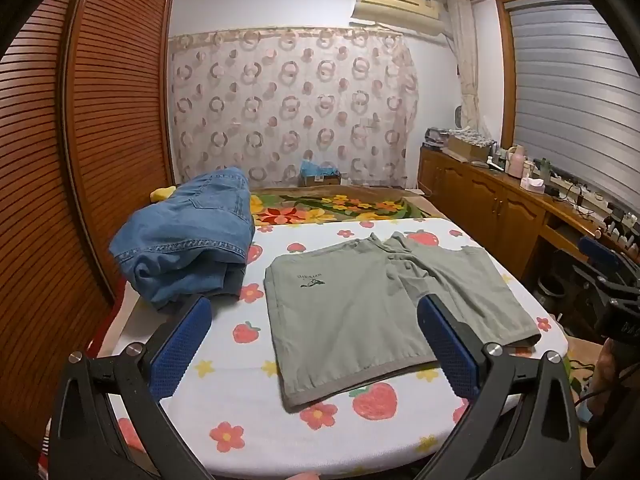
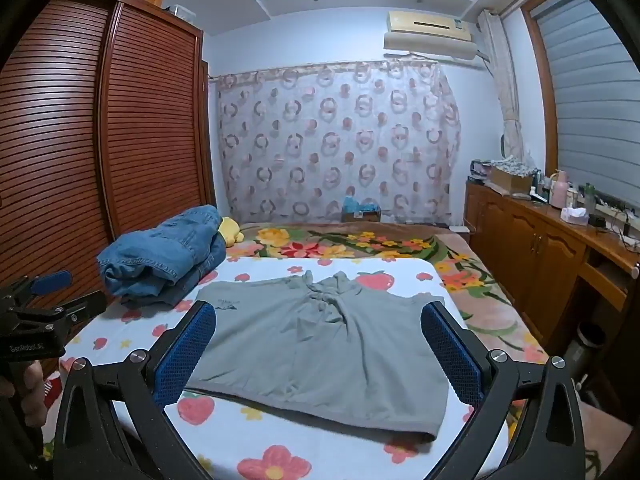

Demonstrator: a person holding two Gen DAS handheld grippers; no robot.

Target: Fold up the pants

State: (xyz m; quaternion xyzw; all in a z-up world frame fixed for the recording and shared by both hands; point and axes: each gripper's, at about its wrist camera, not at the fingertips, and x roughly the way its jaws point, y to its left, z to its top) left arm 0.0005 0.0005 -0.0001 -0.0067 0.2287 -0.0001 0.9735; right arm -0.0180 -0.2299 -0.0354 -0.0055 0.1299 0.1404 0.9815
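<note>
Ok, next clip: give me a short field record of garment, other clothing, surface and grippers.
garment: grey-green cotton shorts, spread flat, unfolded
other clothing: folded blue denim jeans, left of the shorts, apart from them
surface: white strawberry-print bed sheet
left gripper: jaws open, holding nothing
right gripper: jaws open, holding nothing

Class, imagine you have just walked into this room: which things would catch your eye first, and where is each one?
The grey-green shorts lie spread flat in the middle of the strawberry-print sheet, straight ahead of both open grippers, which touch nothing. To their left, near the louvred wardrobe, sits a bundle of blue jeans. Behind everything hangs a curtain with ring patterns.
</note>
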